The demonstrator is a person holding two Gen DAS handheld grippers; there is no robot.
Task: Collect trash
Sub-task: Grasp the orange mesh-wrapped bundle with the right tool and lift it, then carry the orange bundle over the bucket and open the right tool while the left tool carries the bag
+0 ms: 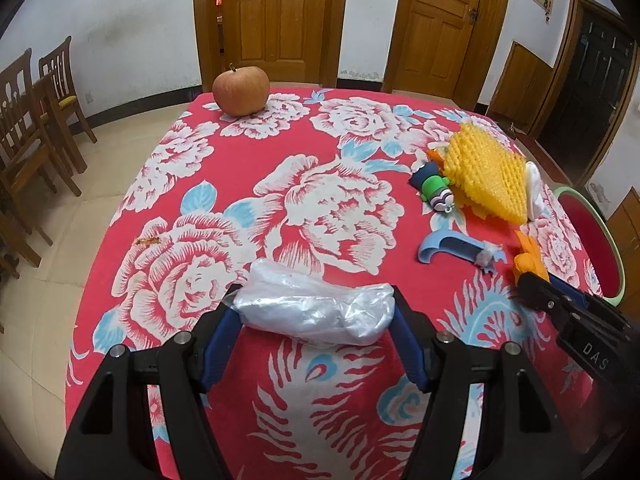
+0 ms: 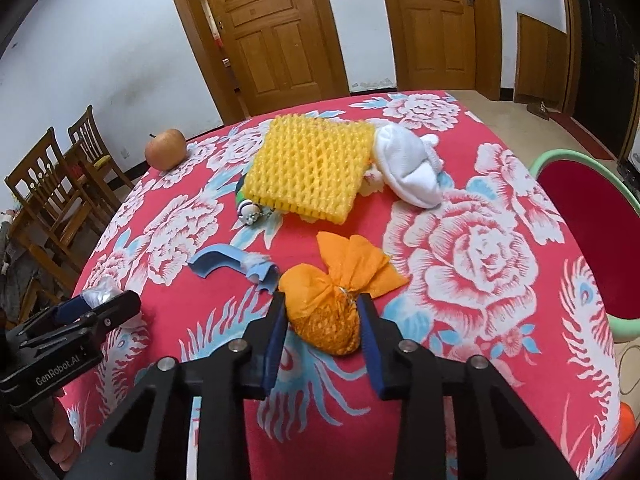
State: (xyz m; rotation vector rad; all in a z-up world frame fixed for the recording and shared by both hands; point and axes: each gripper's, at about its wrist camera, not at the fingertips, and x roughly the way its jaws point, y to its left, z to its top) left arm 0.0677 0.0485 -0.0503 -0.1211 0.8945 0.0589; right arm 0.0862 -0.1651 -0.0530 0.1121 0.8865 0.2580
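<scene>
My left gripper (image 1: 314,300) has its fingers on both ends of a crumpled clear plastic bag (image 1: 316,312) on the red floral tablecloth (image 1: 240,152). My right gripper (image 2: 322,312) is closed around an orange mesh bag (image 2: 332,312) with a knotted top; it also shows in the left wrist view (image 1: 528,260). A yellow foam fruit net (image 2: 308,168) lies farther back, with a white cloth (image 2: 408,168) to its right. A broken blue plastic piece (image 2: 236,266) lies between the two grippers. A red basin with a green rim (image 2: 592,216) stands off the table's right edge.
An apple (image 1: 240,90) sits at the far left corner of the table. A small toy figure (image 1: 434,190) lies by the foam net. Wooden chairs (image 1: 28,128) stand to the left, and wooden doors (image 1: 272,12) are behind the table.
</scene>
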